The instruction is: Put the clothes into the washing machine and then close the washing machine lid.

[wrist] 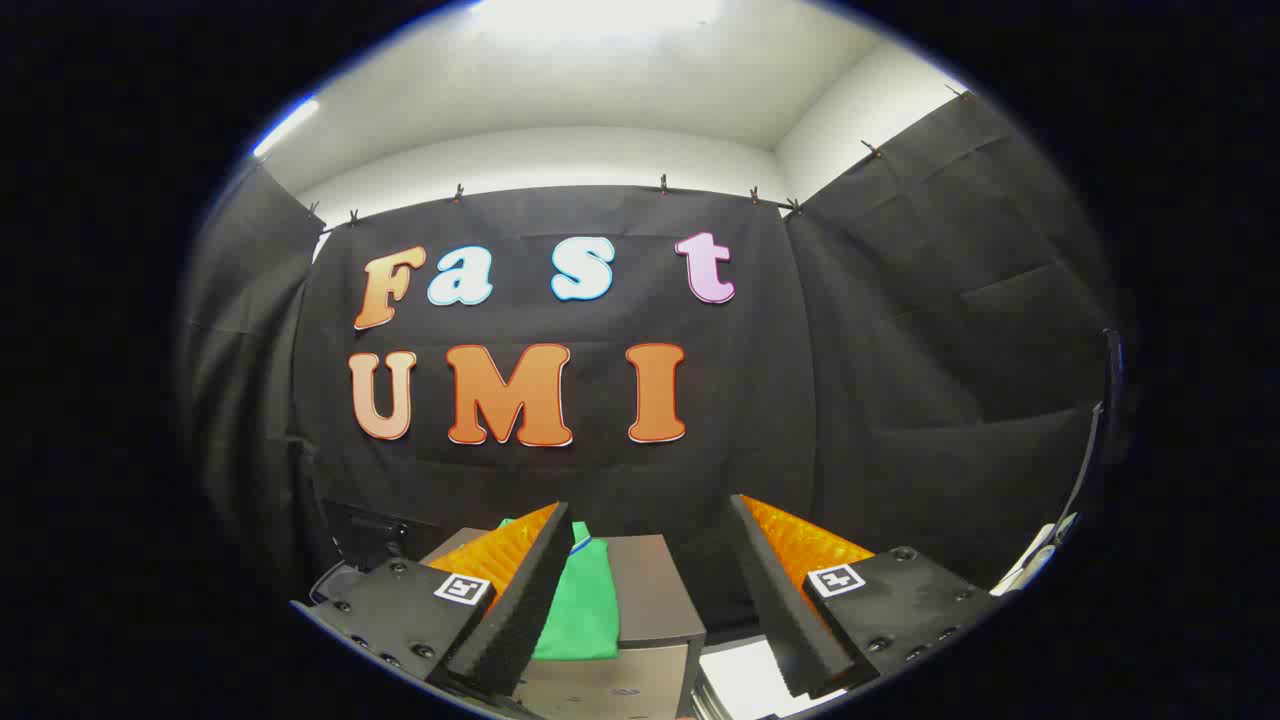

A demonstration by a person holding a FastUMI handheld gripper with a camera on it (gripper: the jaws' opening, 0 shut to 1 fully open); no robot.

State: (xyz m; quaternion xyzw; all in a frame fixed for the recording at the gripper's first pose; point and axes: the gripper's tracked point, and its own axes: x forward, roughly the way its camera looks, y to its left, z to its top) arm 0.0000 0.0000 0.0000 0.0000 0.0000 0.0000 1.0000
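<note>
Gripper view, one moment, contents as follows.

Item: gripper (648, 590). Two fingers rise from the lower part of the view, each with a ribbed pad on its outer face and a small square marker tile on its base plate. Jaws stand wide apart, clamped on nothing; open space lies between them.

Item: green garment (580, 610). Folded or draped cloth, bright green, with a thin blue-and-white trim at its upper edge. It lies on the top surface of the grey box, just beyond and partly behind the left finger (525, 590), nearer that finger than the right finger (785, 600). No finger touches it.

Item: grey box (655, 590). Flat-topped, matte grey, standing ahead of the fingers and slightly left of the gap's middle. Its front face drops away below the garment. Whether it is the washing machine cannot be told.

Item: dark object (365, 535). Low, behind the left finger's base; kind unclear.

Item: white-edged object (1040, 560). Beyond the right finger, with a dark curved upright rising above it; too little visible to name.

Item: black cloth wall (900, 400). Hung by clips from a line, enclosing the booth on three sides.

Item: white ceiling (600, 90), with a bright light strip (285, 125).
</note>
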